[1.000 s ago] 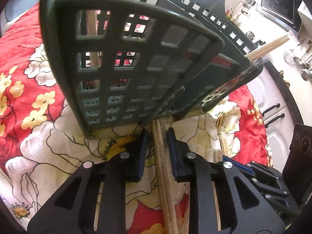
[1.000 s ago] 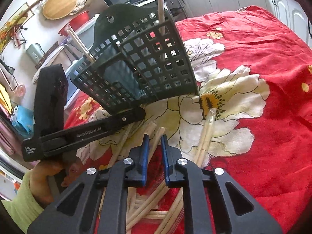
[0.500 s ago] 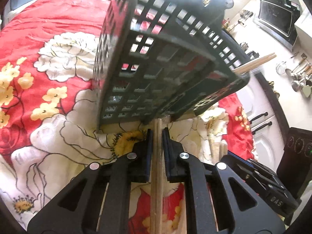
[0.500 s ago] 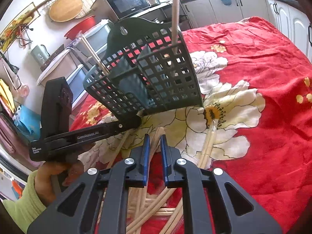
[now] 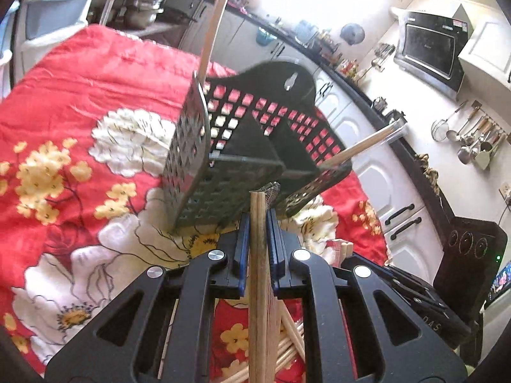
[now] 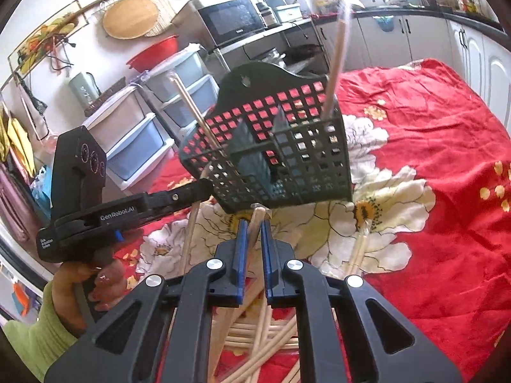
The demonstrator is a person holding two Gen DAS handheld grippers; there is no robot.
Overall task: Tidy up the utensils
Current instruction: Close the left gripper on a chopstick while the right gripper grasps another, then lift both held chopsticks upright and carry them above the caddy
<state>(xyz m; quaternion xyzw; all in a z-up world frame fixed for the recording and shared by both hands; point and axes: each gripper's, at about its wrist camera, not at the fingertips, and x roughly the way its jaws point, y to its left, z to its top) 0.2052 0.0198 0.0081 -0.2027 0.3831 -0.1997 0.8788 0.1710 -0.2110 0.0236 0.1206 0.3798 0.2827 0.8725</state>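
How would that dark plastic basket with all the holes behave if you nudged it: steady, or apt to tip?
Probably tippy: the basket is tall, sits on a soft red floral cloth and already looks tilted. Likely light too, since its walls are mostly holes. The chopsticks leaning out of it might shift its balance.

my left wrist view looks down along its jaws, close on the dark lattice basket point(image 5: 255, 159) over the red floral cloth point(image 5: 80, 102). my right wrist view faces the same basket point(image 6: 281, 153) and cloth point(image 6: 431, 223) from the opposite side.
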